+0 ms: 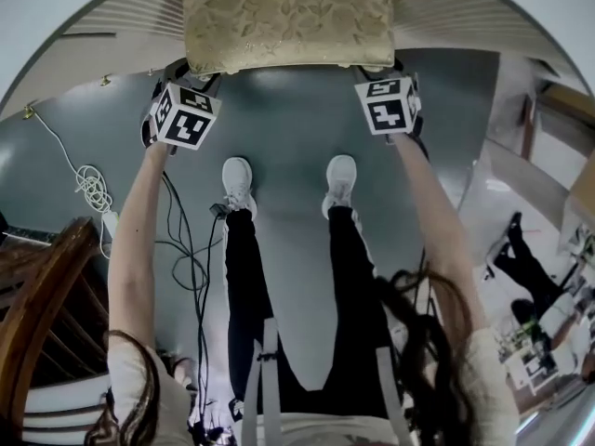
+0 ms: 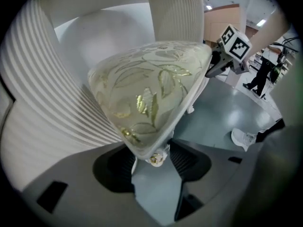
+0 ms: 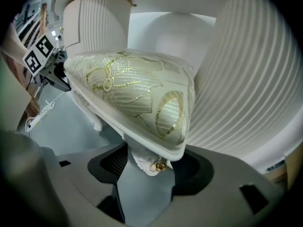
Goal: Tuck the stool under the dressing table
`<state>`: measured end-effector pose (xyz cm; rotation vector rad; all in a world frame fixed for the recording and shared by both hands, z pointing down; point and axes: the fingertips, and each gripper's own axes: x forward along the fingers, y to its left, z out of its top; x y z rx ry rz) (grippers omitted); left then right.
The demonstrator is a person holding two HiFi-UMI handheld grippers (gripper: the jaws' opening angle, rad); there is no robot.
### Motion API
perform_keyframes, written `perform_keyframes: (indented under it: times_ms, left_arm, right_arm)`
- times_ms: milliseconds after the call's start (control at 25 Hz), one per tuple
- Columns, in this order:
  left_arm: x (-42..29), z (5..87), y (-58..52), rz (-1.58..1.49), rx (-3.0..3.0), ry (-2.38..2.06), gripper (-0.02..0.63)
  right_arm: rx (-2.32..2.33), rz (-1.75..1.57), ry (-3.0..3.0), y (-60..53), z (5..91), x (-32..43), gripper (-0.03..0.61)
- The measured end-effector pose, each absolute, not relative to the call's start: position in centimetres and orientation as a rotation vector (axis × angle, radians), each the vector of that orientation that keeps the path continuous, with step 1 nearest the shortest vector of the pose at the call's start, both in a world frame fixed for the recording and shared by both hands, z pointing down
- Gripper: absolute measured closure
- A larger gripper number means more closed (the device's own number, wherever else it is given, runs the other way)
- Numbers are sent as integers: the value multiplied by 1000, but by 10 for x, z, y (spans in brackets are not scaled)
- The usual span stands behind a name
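Observation:
The stool (image 1: 288, 17) has a gold-leaf cushion on a white frame and stands at the top of the head view, between the white fluted sides of the dressing table (image 1: 465, 17). My left gripper (image 1: 191, 71) holds its near left corner, my right gripper (image 1: 376, 68) its near right corner. In the left gripper view the stool's corner (image 2: 151, 108) sits wedged between the jaws of the left gripper (image 2: 154, 157), with the fluted table wall (image 2: 42, 93) close beside it. In the right gripper view the other corner (image 3: 156, 122) is clamped by the right gripper (image 3: 151, 162), next to the table's fluted wall (image 3: 246, 79).
The person's white shoes (image 1: 237, 179) stand on the grey floor just behind the stool. A white cable coil (image 1: 88, 184) and black cables (image 1: 191, 268) lie on the left. A wooden chair (image 1: 37, 305) is at lower left. Another person (image 1: 521, 258) stands at right.

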<state>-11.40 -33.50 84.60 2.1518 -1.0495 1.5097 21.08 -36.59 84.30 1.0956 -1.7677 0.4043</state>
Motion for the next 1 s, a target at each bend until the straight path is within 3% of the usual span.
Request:
perform_keyframes:
  times_ms: [200, 1000]
  left_arm:
    - [-142, 837, -393, 1614, 2077, -1151, 394]
    - [-122, 841, -448, 1505, 2162, -1206, 394]
  right_arm:
    - [1213, 457, -1762, -382, 842, 185, 299]
    - [1200, 413, -1741, -451, 843, 205, 299]
